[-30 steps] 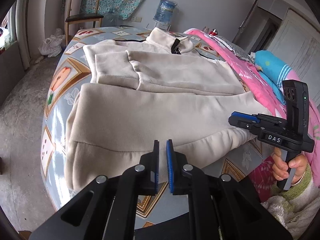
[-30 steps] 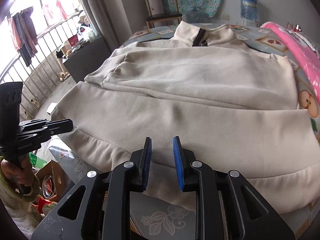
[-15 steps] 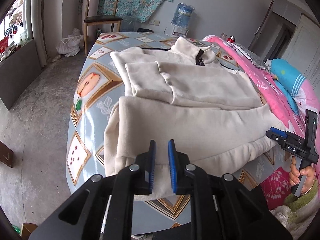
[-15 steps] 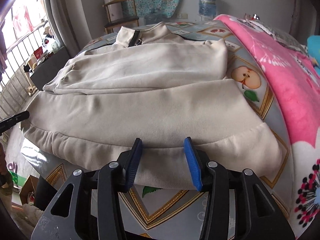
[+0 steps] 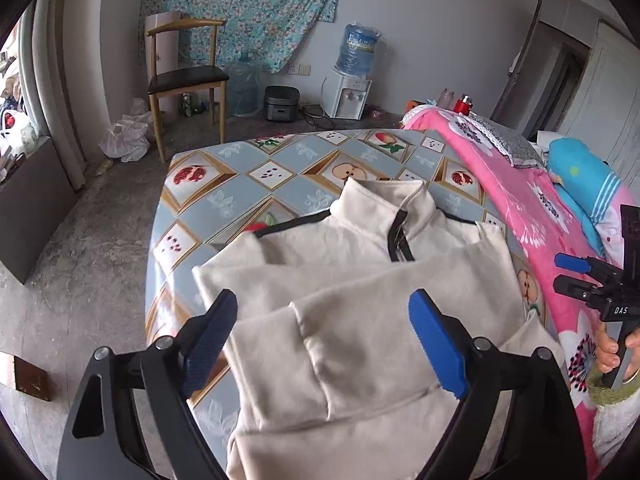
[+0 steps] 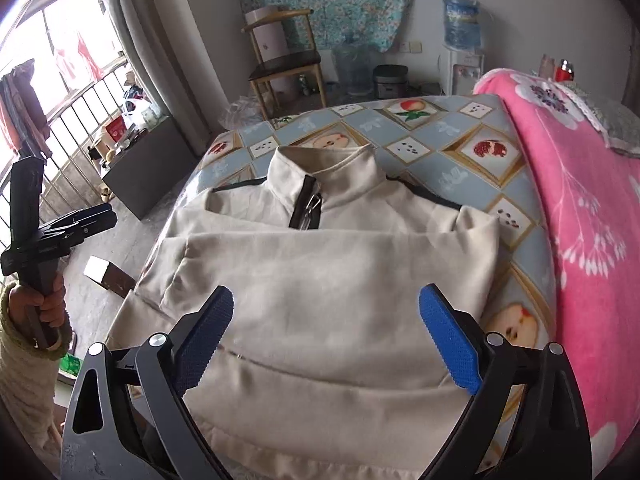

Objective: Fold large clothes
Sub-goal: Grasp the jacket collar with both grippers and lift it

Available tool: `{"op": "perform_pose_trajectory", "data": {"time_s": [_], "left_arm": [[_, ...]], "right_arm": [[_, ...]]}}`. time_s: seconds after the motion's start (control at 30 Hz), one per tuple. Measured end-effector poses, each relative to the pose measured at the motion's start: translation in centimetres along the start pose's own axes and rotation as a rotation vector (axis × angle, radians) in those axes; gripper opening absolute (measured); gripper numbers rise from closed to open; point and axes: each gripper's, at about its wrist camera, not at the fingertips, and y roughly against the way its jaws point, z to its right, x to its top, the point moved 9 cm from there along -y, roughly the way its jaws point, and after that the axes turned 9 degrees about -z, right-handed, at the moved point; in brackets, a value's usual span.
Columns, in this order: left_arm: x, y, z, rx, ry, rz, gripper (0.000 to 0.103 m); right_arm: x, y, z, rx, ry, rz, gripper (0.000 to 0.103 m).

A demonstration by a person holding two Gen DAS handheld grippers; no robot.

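A cream fleece jacket (image 5: 360,320) with a dark zip at the collar lies front up on the fruit-patterned bed cover (image 5: 240,200), sleeves folded across the body. It also shows in the right wrist view (image 6: 340,280). My left gripper (image 5: 324,340) is open wide and empty, above the folded sleeve cuffs. My right gripper (image 6: 326,336) is open wide and empty, above the jacket's lower body. The right gripper also shows at the right edge of the left wrist view (image 5: 572,276), and the left gripper at the left edge of the right wrist view (image 6: 96,220).
A pink flowered blanket (image 6: 580,220) covers the bed's right side, with a blue pillow (image 5: 584,176) beyond. A wooden chair (image 5: 184,80), water bottles, a dispenser (image 5: 348,96) and a rice cooker stand at the far wall. A window with railings (image 6: 60,120) is at the left.
Both grippers have opened wide from nearly shut and have risen, now looking down over the jacket from above its hem. The jacket's lower edge is out of view below.
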Motion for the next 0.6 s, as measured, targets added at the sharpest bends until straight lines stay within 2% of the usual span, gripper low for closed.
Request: {"op": "perform_pose_trajectory", "data": {"time_s": [0.1,0.27,0.43,0.5,0.6], "left_arm": [[4.7,-3.8,0.3,0.015,-0.004,-0.028,0.086],[9.9,-11.6,1.3,-0.038,0.070,-0.126,0.086],[12.9,-17.3,1.2,-0.056,0.174,-0.182,0.086],[13.6,-19.1,1.6,-0.056,0.175,-0.213,0.086],[13.3,-21.8,2.6,-0.080,0.161,-0.313,0.086]], "right_arm": [[4.6,-3.2,2.2,-0.008,-0.055,-0.063,0.091],[9.9,-10.3,4.7,0.033,-0.160,-0.211,0.091],[14.0,-15.7,6.2,0.038,-0.228,-0.273,0.088],[15.2,-17.4,6.6,0.032,-0.237,-0.306,0.087],[16.3,-19.8,7.3,0.003,-0.242,-0.361,0.083]]}}
